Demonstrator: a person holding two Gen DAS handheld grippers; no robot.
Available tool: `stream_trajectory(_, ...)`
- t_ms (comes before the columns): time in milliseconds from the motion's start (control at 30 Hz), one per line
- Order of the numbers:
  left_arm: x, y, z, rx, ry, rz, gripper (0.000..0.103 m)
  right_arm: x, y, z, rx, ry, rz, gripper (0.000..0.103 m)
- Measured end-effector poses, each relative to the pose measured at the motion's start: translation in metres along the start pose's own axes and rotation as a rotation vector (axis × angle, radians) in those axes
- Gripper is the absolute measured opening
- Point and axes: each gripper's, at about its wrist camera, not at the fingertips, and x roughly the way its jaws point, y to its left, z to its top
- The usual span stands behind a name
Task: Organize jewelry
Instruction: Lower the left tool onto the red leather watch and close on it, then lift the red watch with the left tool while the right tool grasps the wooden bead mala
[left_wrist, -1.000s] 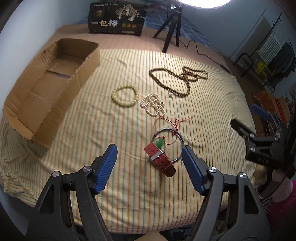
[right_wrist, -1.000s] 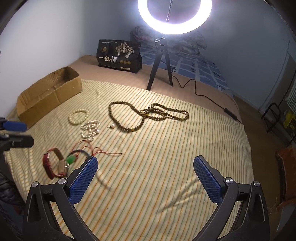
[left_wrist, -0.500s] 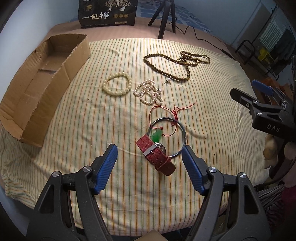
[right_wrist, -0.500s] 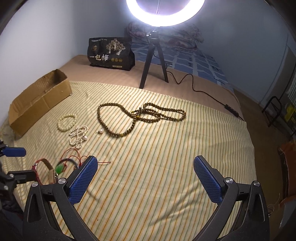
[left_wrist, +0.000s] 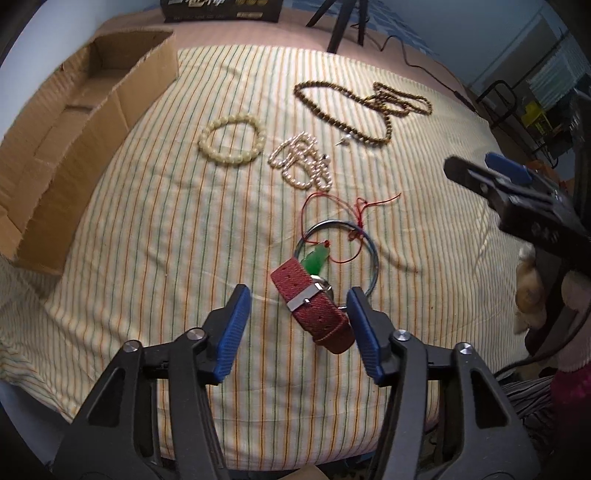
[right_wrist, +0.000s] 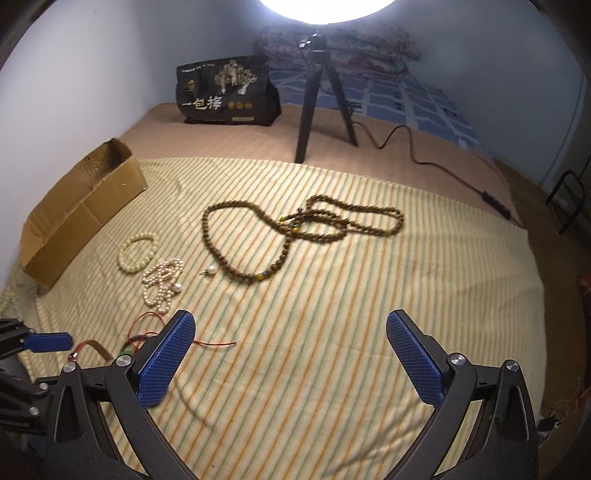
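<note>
On the striped cloth lie a red watch (left_wrist: 310, 302), a silver bangle (left_wrist: 371, 251), a green pendant (left_wrist: 317, 258) on red cord, a cream bead bracelet (left_wrist: 232, 143), a pearl strand (left_wrist: 301, 162) and a long brown bead necklace (left_wrist: 364, 107). My left gripper (left_wrist: 297, 314) is open, low over the cloth, with the watch between its fingers near the right one. My right gripper (right_wrist: 290, 343) is open and empty above bare cloth; the brown necklace (right_wrist: 291, 229), pearl strand (right_wrist: 162, 282) and cream bracelet (right_wrist: 138, 251) lie ahead of it.
An open cardboard box (left_wrist: 77, 122) stands at the cloth's left edge, also in the right wrist view (right_wrist: 79, 206). A black bag (right_wrist: 227, 90), a tripod (right_wrist: 321, 96) and its cable stand at the back. The right gripper shows at the right of the left wrist view (left_wrist: 517, 199).
My left gripper has moved forward and down towards the watch, which now sits between its fingers. My right gripper has moved forward over the cloth. Both stay open.
</note>
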Motion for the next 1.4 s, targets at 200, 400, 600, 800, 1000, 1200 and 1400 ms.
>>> stream_trajectory(200, 0.005, 0.009, 0.002, -0.037, 0.017, -0.006, 0.043, 0.005, 0.017, -0.013, -0.045, 0.045, 0.075, 0.099)
stream_trajectory(400, 0.008, 0.01, 0.001, -0.026, 0.019, 0.002, 0.033, 0.014, 0.033, -0.031, -0.093, 0.118, 0.158, 0.085)
stream_trajectory(600, 0.006, 0.013, 0.002, -0.006, -0.007, 0.032, 0.018, 0.011, 0.051, -0.042, -0.176, 0.101, 0.193, 0.085)
stream_trajectory(800, 0.0, 0.023, 0.001, -0.02, -0.024, 0.045, 0.018, 0.011, 0.077, -0.06, -0.317, 0.086, 0.222, 0.086)
stream_trajectory(1000, -0.002, 0.033, 0.002, -0.041, -0.036, 0.06, 0.018, 0.021, 0.089, -0.071, -0.348, 0.105, 0.24, 0.086)
stream_trajectory(1200, -0.01, 0.038, 0.005, -0.036, -0.058, 0.087, 0.018, 0.019, 0.076, -0.06, -0.3, 0.08, 0.234, 0.086)
stream_trajectory(1400, -0.021, 0.035, 0.024, -0.017, -0.1, 0.095, 0.018, 0.023, 0.051, -0.033, -0.22, 0.027, 0.13, 0.086)
